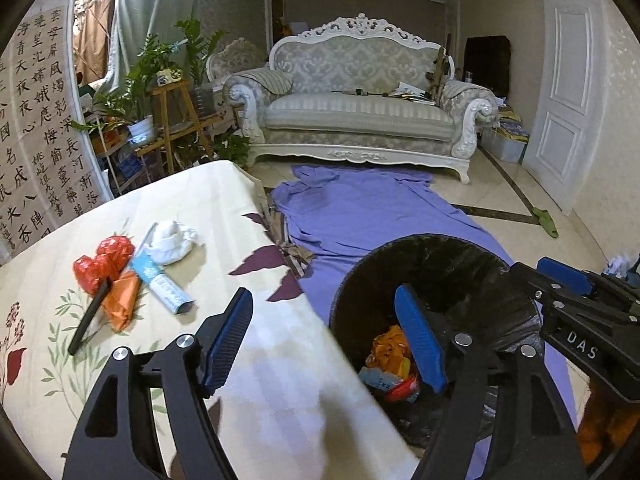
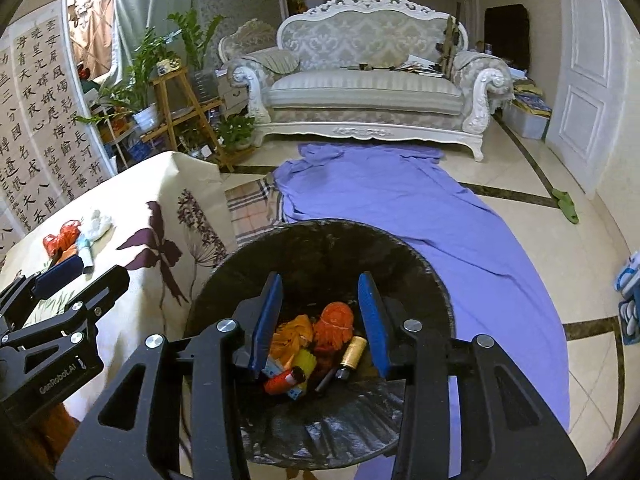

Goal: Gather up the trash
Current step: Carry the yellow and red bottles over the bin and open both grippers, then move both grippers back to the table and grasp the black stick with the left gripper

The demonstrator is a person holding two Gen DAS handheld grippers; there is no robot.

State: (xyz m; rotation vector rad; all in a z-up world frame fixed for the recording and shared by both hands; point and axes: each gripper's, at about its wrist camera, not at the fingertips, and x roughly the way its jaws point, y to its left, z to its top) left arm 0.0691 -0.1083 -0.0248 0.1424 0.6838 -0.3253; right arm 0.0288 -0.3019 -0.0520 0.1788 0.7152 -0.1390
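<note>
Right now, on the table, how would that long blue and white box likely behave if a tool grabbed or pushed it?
The box looks like thin card with an open end, so probably light and crushable. Its flat sides should slide, not roll. It touches the orange wrapper, so a push may drag that along.

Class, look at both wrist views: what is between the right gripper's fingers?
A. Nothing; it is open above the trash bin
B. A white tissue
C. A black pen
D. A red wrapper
A: the right gripper is open and empty above the black-lined trash bin.
</note>
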